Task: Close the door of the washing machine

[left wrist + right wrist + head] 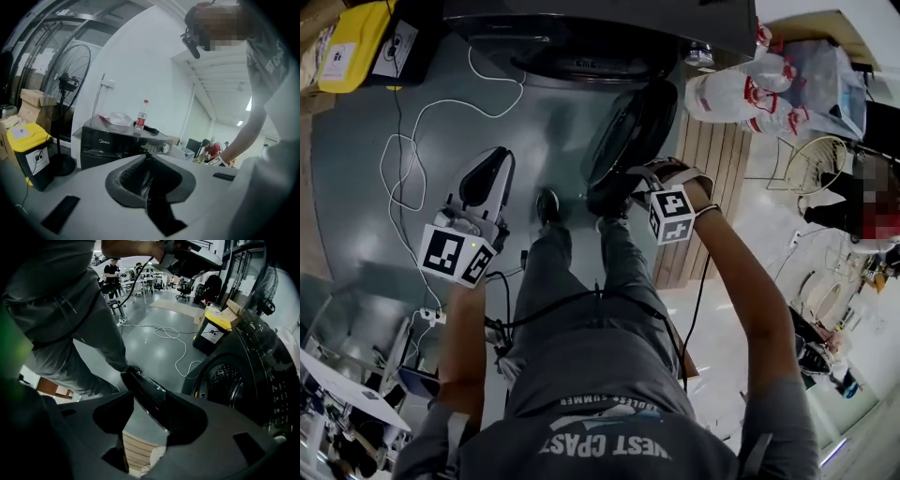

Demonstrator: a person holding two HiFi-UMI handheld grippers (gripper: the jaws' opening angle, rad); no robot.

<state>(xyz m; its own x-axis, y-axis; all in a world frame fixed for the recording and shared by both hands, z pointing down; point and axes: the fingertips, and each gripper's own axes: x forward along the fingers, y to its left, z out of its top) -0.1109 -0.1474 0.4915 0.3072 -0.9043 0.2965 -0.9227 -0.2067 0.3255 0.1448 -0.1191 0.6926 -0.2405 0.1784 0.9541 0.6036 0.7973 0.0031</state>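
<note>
The dark front-loading washing machine stands at the top of the head view, its drum opening uncovered. Its round door is swung out and seen edge-on. My right gripper points down at the door's outer end. In the right gripper view the door's rim runs between the wide-apart jaws of the right gripper, close against one and apart from the other. My left gripper hangs over the floor left of the door, its jaws together and empty, and faces the machine.
A yellow bin stands left of the machine and a white cable loops across the grey floor. A wooden pallet with white bags lies to the right. A bottle stands on the machine's top. My shoes are near the door.
</note>
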